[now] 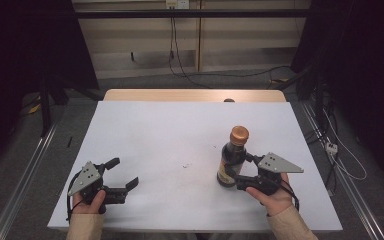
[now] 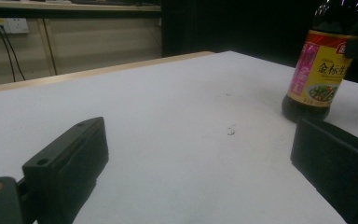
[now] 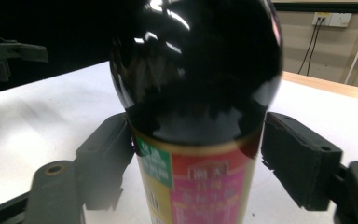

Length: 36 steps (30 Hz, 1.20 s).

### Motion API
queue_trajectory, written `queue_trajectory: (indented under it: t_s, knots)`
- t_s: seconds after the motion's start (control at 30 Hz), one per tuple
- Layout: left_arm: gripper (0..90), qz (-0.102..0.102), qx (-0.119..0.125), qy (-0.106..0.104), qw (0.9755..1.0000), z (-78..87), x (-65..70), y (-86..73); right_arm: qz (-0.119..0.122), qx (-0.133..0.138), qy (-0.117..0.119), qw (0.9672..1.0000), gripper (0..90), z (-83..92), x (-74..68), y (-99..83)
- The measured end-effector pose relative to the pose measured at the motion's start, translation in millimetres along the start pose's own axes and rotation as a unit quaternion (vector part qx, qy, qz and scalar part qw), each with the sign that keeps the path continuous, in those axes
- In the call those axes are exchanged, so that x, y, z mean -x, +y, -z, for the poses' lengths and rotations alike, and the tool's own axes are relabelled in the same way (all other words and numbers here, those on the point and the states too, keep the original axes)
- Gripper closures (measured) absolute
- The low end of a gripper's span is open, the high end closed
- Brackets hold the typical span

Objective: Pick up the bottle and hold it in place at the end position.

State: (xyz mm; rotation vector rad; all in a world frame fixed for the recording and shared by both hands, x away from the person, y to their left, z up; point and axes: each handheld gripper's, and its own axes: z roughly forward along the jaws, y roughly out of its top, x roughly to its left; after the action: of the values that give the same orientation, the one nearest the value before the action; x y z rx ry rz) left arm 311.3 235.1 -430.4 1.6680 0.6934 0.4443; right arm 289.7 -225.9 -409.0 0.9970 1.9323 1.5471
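The white worktop (image 1: 180,135) carries a small dark mark (image 1: 186,165) near its middle; cables (image 1: 177,55) hang beyond its far edge.

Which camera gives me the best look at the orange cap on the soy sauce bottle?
The high view: the orange cap sits clear atop the upright bottle. The left gripper view cuts the bottle off below the neck, showing mainly its label. The right gripper view shows just its dark shoulder and label between the jaws.

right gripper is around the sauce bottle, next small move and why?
Probably close the right gripper on the sauce bottle. In the right gripper view its jaws flank the labelled body, one near touching, the other with a gap, so it is not clamped. The bottle stands upright on the table; the left gripper sits open, apart.
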Motion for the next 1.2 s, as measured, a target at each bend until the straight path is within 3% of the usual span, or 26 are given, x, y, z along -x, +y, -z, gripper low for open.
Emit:
queue_trajectory:
  t_s: [0.7, 1.0, 1.2]
  knots:
    - [3.8, -0.003, -0.002, -0.001, 1.0, -0.1, 0.3, 0.5, -0.013, -0.001, 0.01, 0.9999, 27.0, -8.8, 2.4, 3.6]
    - [3.8, -0.003, 0.0, -0.001, 1.0, -0.5, 0.3, 0.3, -0.011, -0.001, 0.013, 0.9999, 28.0, -12.6, 2.6, 5.1]
    - [3.8, -0.004, -0.002, -0.002, 1.0, -1.0, 0.0, 0.2, 0.008, -0.004, 0.015, 0.9999, 30.2, -11.9, 2.7, 6.2]
